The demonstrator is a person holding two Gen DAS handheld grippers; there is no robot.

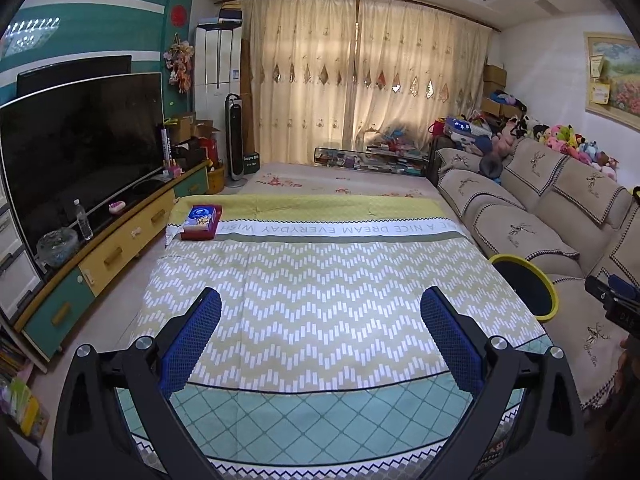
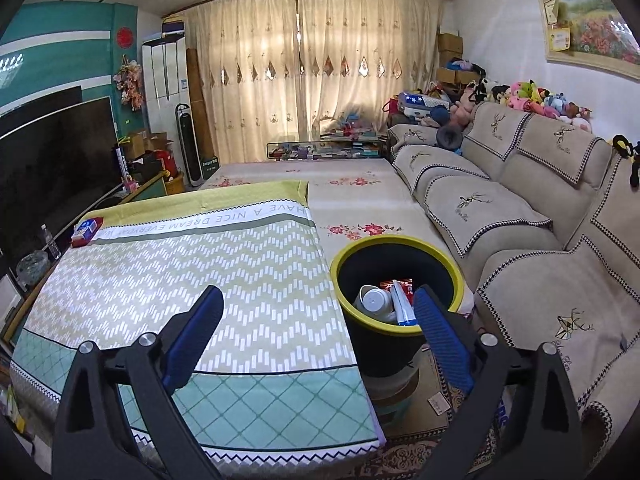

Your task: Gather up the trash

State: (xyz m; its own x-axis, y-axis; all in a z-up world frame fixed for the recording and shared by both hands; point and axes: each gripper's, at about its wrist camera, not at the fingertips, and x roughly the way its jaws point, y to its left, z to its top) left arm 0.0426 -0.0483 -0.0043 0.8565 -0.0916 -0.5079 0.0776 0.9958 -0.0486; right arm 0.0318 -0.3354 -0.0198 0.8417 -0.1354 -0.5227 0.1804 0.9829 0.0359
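Yellow-rimmed bin (image 2: 400,280) stood beside the surface (image 2: 192,280), already holding a white cup (image 2: 374,300) and wrappers. Both the left hand-held gripper (image 1: 320,336) and right hand-held gripper (image 2: 316,336) gaped empty. Only a tissue box (image 1: 201,221) remained; checking the cloth for leftovers seemed wise.

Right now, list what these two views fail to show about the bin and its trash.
- Bin, left wrist view: contents hidden by its own yellow rim.
- Trash under the white cup and tube, right wrist view: covered; the red packet shows only partly.
- Bin's base: blocked by the right tongs.
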